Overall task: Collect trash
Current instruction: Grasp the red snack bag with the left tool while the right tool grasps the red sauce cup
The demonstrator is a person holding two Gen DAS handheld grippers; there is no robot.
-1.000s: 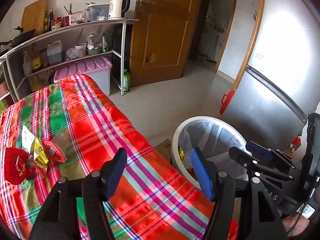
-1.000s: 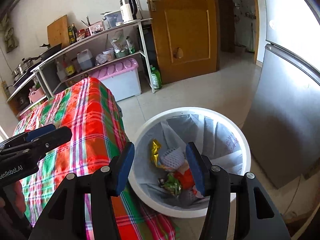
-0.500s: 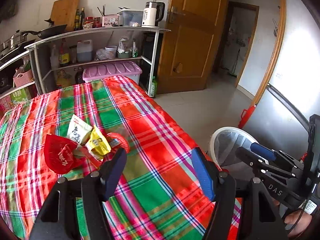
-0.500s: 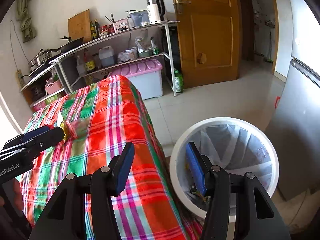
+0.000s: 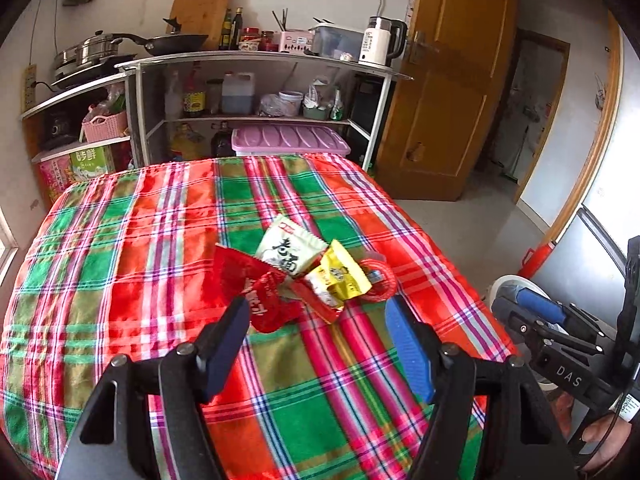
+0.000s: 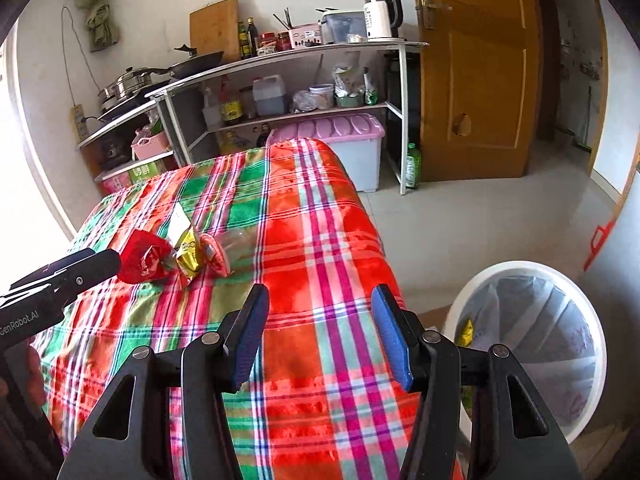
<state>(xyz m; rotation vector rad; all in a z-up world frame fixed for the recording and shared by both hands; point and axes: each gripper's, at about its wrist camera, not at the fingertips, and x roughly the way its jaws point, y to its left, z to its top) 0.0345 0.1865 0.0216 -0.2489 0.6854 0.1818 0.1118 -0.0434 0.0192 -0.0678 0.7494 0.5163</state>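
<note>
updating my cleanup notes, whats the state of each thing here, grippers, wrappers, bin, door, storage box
left gripper: empty, jaws opening
right gripper: open, empty
red wrapper: crumpled, on the tablecloth
white packet: lying in the pile
yellow wrapper: lying in the pile
trash bin: lined, partly filled
wooden door: open
pink-lidded box: closed

Left gripper (image 5: 316, 344): swung from the bin (image 6: 532, 344) to the wrappers (image 5: 304, 272), jaws opening, nothing between.
Right gripper (image 6: 320, 332): moved off the bin, over the tablecloth (image 6: 320, 240).
</note>
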